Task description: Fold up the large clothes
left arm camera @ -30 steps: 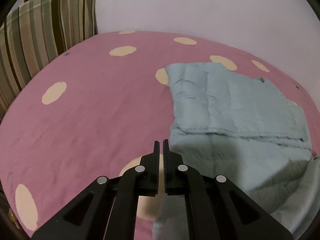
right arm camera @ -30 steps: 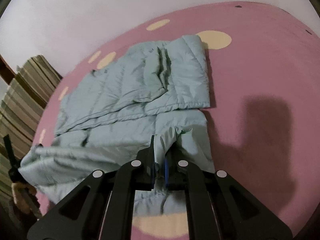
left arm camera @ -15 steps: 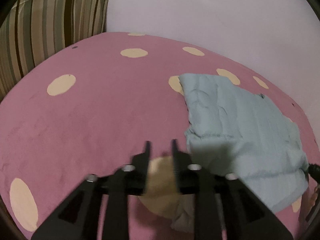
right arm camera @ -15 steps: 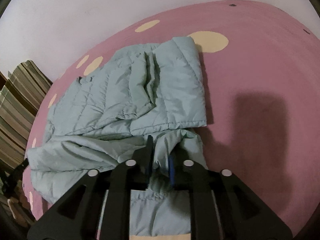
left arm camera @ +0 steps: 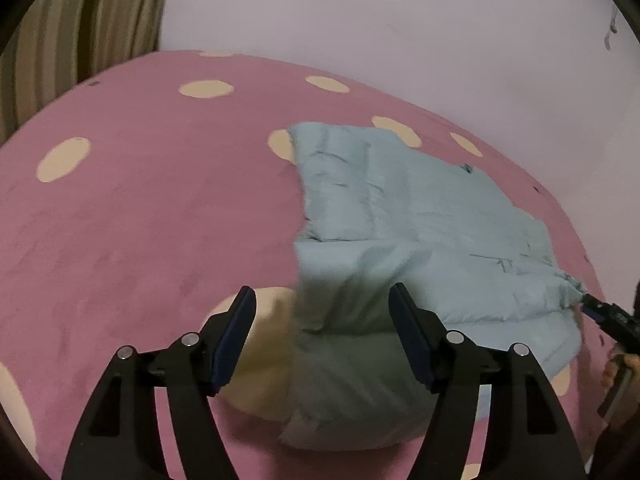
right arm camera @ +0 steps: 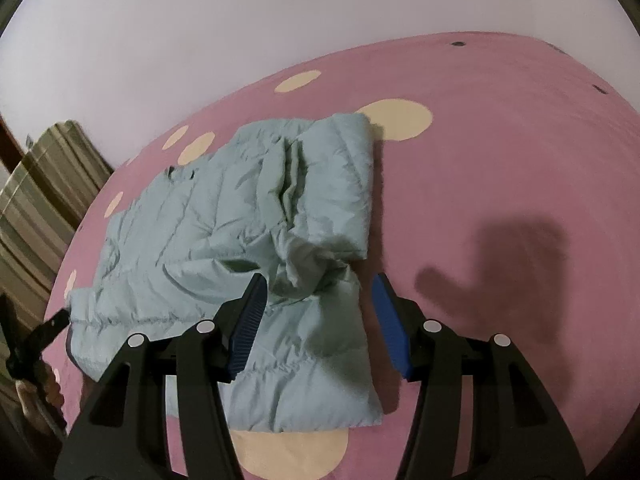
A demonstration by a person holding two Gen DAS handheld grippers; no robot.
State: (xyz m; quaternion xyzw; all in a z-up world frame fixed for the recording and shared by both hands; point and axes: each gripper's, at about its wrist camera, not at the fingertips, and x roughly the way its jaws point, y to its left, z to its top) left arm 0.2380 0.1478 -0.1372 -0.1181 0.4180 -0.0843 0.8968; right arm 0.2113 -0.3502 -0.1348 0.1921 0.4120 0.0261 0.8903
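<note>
**Both grips released: the fold is laid down**

Your left hand-held gripper (left arm camera: 322, 314) has just been opening, and its jaws now stand wide apart with nothing pressed between the pads. A second ago they were shut tight; now the near edge of the pale blue puffer jacket (left arm camera: 404, 216) lies on the bed below and ahead of them, loose. Your right hand-held gripper (right arm camera: 318, 304) has done the same: a second ago it pinched a ridge of the jacket (right arm camera: 256, 216), and now its jaws have just been opening, with the fabric lying slack beneath and between the blue pads (right arm camera: 388, 320), not clamped.

So the jacket is down on the pink spotted bed cover (left arm camera: 140, 220), ahead of both grippers, slightly to the right of your left one and slightly to the left of your right one. The near part is now doubled over the rest, with the padded edge running across in front of your right gripper.

This reads as one fold completed and let go. The bundle looks rumpled near your right gripper, so the next grab likely needs a clean hem or corner rather than a bunched ridge.
</note>
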